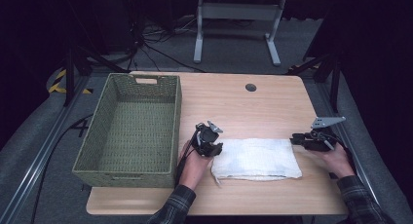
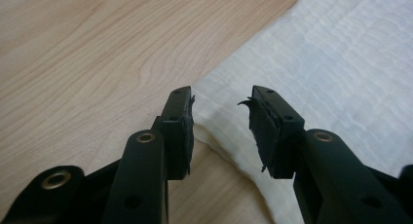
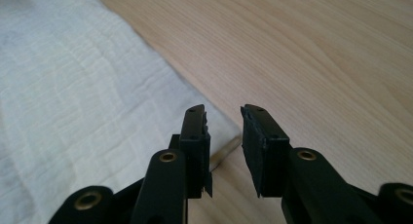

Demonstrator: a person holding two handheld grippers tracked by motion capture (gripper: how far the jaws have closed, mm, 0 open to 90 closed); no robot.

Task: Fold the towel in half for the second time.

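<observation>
Cloth (image 1: 256, 158), white, folded flat, lies at lower centre of the high view on the wooden table (image 1: 253, 102). Judged soft, light, limp: grip at corner edges. Left gripper (image 1: 213, 149) and right gripper (image 1: 296, 139) sit at opposite ends, jaws parted, empty. Wicker basket (image 1: 92, 151) stands at left.

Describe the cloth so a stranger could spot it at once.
Start at the wooden table, with a green woven basket on its left side. Right of the basket, near the front edge, lies the cloth between two hand-held grippers. It is the only white, soft, flat-folded thing there.
</observation>
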